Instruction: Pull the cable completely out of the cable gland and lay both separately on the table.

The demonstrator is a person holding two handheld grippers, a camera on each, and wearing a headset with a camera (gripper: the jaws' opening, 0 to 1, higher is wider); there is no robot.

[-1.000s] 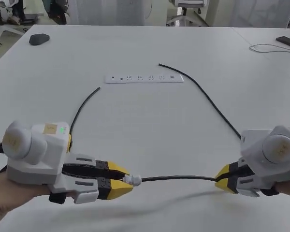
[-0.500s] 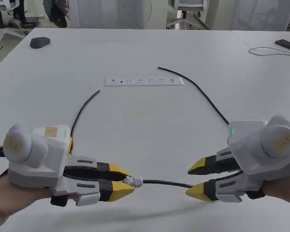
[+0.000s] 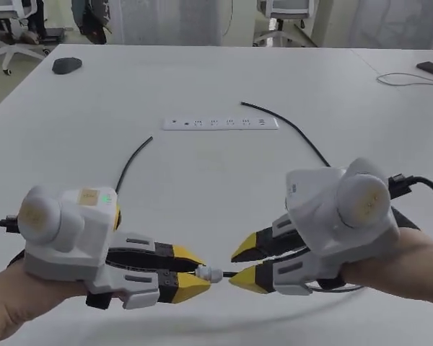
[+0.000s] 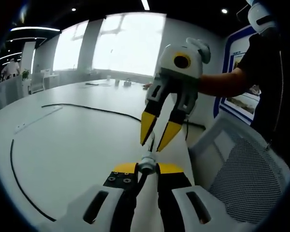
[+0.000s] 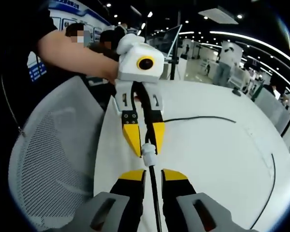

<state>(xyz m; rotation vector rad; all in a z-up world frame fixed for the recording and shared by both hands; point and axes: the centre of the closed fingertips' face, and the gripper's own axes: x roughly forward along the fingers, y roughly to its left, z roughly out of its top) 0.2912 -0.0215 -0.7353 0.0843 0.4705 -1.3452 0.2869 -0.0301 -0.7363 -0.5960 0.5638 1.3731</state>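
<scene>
Here's the risk as we judge it: our right tongs [image 3: 232,268] are open, straddling the cable [image 3: 296,133] just beside the cable gland [image 3: 211,274], and if they close too near it they could nip the gland itself or slide along the cable without drawing it out. Our left tongs [image 3: 196,275] are clamped on the white gland, held over the desk [image 3: 202,86]. The black cable runs out of the gland between the right tongs' tips and trails across the desk.

L claw [image 3: 204,274] clamped, R claw [image 3: 232,268] spread
</scene>
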